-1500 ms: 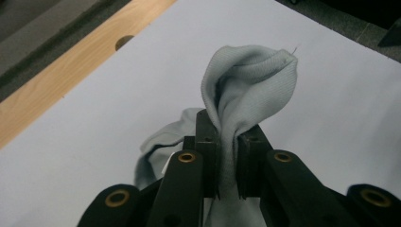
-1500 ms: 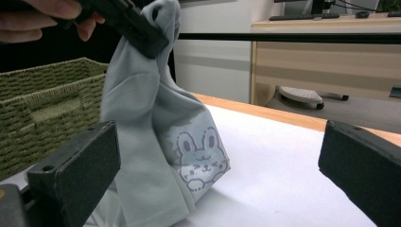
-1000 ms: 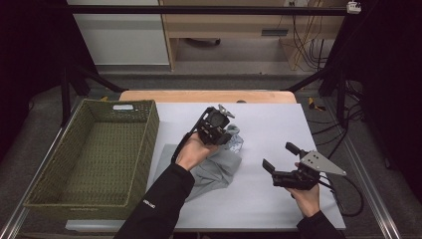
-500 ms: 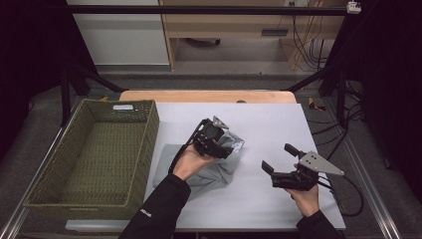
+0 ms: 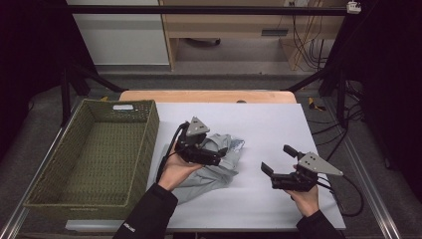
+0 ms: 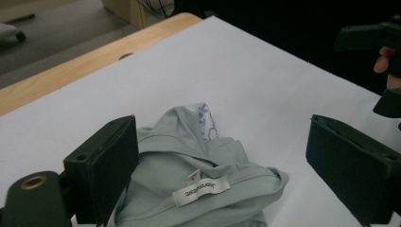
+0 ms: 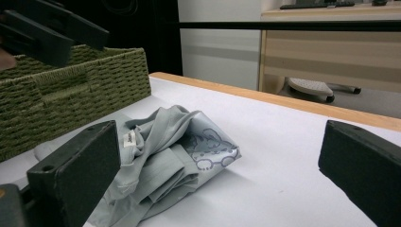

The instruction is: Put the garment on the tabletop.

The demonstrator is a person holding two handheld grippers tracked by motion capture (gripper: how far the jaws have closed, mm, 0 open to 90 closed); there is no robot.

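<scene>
A crumpled pale grey garment (image 5: pixel 221 172) lies on the white table (image 5: pixel 268 119), with a printed patch (image 7: pixel 210 146) on its fold and a white label (image 6: pixel 201 190) at the neck. My left gripper (image 5: pixel 218 152) hovers just over the garment, jaws wide open on either side of it (image 6: pixel 227 158), gripping nothing. To the right of the cloth and apart from it, my right gripper (image 5: pixel 277 160) is open too. It looks across the table at the garment (image 7: pixel 161 161), with nothing between the jaws (image 7: pixel 220 163).
A deep green woven basket (image 5: pixel 89 159) stands along the table's left side, its wall (image 7: pixel 71 94) close behind the garment. Bare white table lies right of and beyond the cloth. The table's wooden far edge (image 5: pixel 209 95) runs behind; black frame bars stand around.
My left gripper has come down and back toward the person, over the garment, which now lies more bunched under it. The right gripper has hardly moved.
</scene>
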